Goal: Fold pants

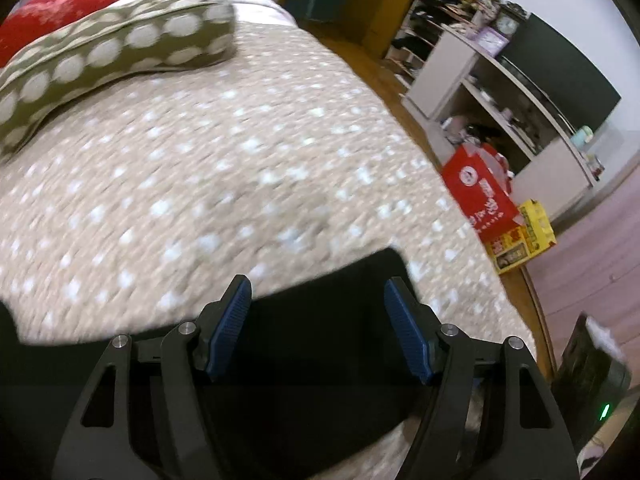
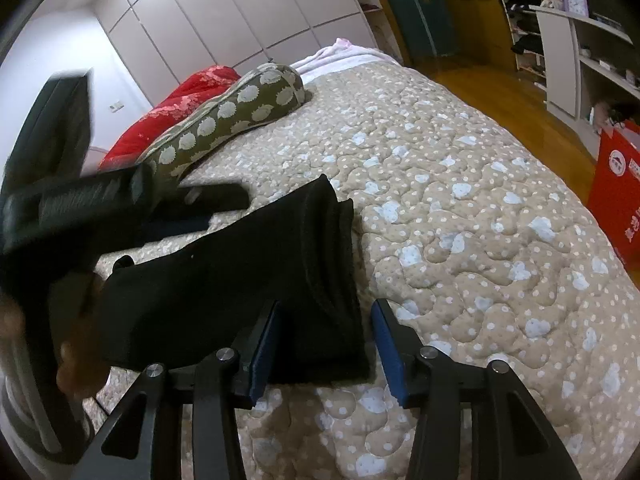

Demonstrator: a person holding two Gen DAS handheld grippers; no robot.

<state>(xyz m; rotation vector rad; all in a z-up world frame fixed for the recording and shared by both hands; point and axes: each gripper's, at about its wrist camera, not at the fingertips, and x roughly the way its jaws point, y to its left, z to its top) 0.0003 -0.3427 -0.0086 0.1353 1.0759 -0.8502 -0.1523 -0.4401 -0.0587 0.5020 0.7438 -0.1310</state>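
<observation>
The black pants (image 2: 224,280) lie folded into a thick rectangle on the beige quilted bed (image 2: 460,220). My right gripper (image 2: 326,344) stands open over their near right corner. The folded edge lies between its blue pads (image 2: 264,344), which do not press on it. In the left wrist view, my left gripper (image 1: 318,320) hangs open above the pants (image 1: 320,380), with nothing pinched between its blue pads (image 1: 232,320). That view is blurred. In the right wrist view the left gripper (image 2: 224,210) appears blurred at the left, beyond the pants' far edge, held by a hand (image 2: 72,352).
A green dotted bolster pillow (image 2: 240,112) and a red blanket (image 2: 176,108) lie at the head of the bed. The bed's right edge drops to a wooden floor (image 2: 500,92), where a red box (image 1: 484,196), a yellow box (image 1: 528,236) and cluttered white shelves (image 1: 500,92) stand.
</observation>
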